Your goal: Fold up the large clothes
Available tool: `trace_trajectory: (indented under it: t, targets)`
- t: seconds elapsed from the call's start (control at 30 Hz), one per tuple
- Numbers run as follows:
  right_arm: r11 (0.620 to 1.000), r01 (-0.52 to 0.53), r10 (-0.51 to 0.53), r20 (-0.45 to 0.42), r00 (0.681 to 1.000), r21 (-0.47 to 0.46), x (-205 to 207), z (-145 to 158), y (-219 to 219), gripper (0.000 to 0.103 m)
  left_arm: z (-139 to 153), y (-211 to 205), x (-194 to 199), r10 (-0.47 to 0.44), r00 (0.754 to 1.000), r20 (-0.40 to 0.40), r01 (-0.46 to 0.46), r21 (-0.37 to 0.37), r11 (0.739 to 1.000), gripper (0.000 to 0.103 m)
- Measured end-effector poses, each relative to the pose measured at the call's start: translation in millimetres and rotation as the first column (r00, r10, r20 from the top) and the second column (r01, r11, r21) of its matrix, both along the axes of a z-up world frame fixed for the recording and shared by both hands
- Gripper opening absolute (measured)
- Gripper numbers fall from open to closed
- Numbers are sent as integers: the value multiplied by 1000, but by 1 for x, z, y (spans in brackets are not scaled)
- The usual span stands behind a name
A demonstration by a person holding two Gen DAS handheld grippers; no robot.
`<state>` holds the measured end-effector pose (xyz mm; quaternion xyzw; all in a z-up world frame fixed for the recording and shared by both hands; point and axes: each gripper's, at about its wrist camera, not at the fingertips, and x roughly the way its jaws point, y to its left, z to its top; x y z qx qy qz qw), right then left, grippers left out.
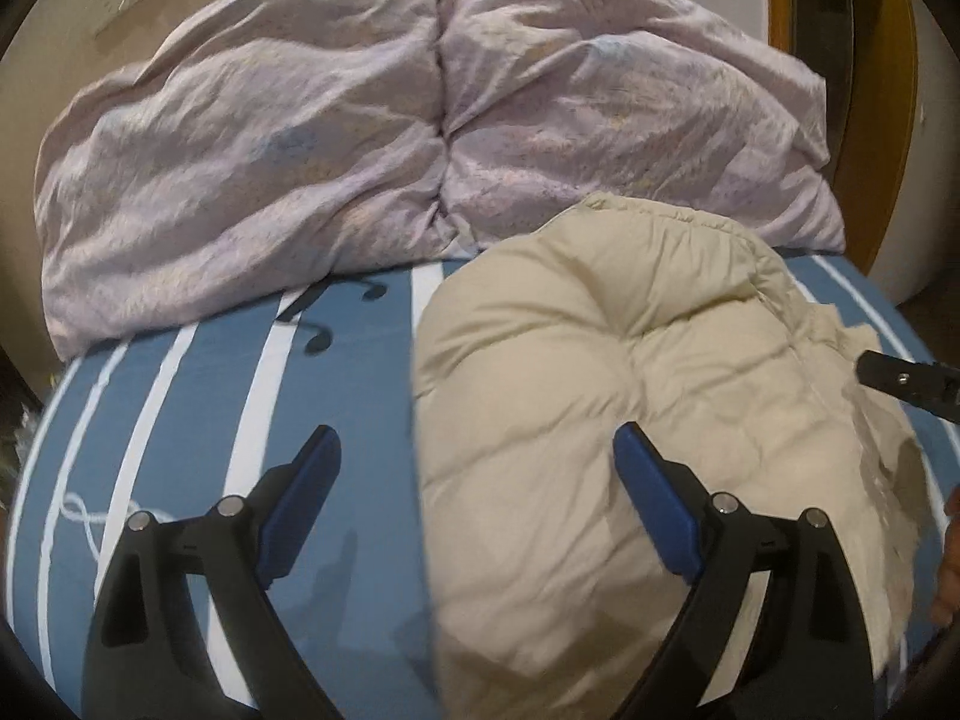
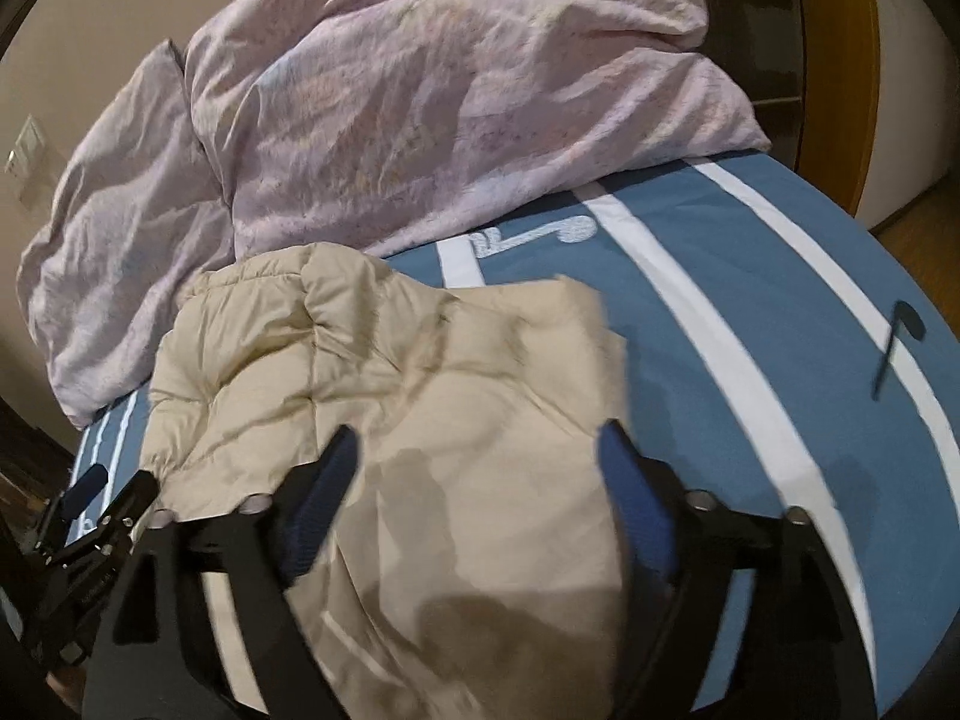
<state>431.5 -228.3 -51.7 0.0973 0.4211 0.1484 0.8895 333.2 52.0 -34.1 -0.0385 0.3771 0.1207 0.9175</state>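
A beige puffy quilted jacket [image 1: 600,390] lies bunched on a blue bed sheet with white stripes [image 1: 198,396]. My left gripper [image 1: 477,450] is open above the jacket's left edge, with its right finger over the jacket and its left finger over the sheet. The right gripper's tip [image 1: 900,381] shows at the jacket's right side. In the right wrist view my right gripper [image 2: 480,450] is open, and the jacket [image 2: 420,396] passes between its fingers. The left gripper [image 2: 90,516] shows at the lower left.
A crumpled pale lilac duvet [image 1: 360,120] is heaped at the back of the bed, also in the right wrist view [image 2: 390,90]. The striped sheet [image 2: 780,300] has music-note prints. A wooden frame [image 1: 840,30] and a wall lie beyond.
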Motion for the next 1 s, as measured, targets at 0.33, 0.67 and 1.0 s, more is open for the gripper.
trace_trajectory:
  t: [0.33, 0.67, 1.0]
  targets:
    - [964, -9, 74, -232, 970, 266, 4, -43, -39, 97, -15, 37, -25, -30, 996, -80, 6, -287, 958, 92]
    - [930, -125, 213, -230, 950, 345, 7, -56, -16, 97, -31, 34, -13, -74, 993, -96, 29, -404, 915, 92]
    - [867, -188, 313, -210, 926, 462, 11, -65, -14, 77, -55, 53, -2, -89, 993, -75, 18, -660, 751, 78]
